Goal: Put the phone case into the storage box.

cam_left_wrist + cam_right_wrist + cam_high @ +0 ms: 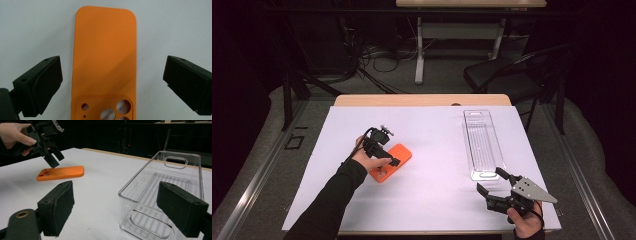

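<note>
An orange phone case lies flat on the white table cover, back up, with its camera cut-outs toward the person. My left gripper hovers just over that cut-out end, pointing down. In the left gripper view its jaws stand open, wider than the case, one on each side. The right gripper view shows the left gripper slightly above the case, not touching it. My right gripper rests low at the table's front right, open and empty, facing the near end of a clear plastic bin.
The long clear bin stands empty on the right half of the table, lengthwise away from the person. The white cover spans the tabletop. A dark chair and another table's legs stand beyond the far edge.
</note>
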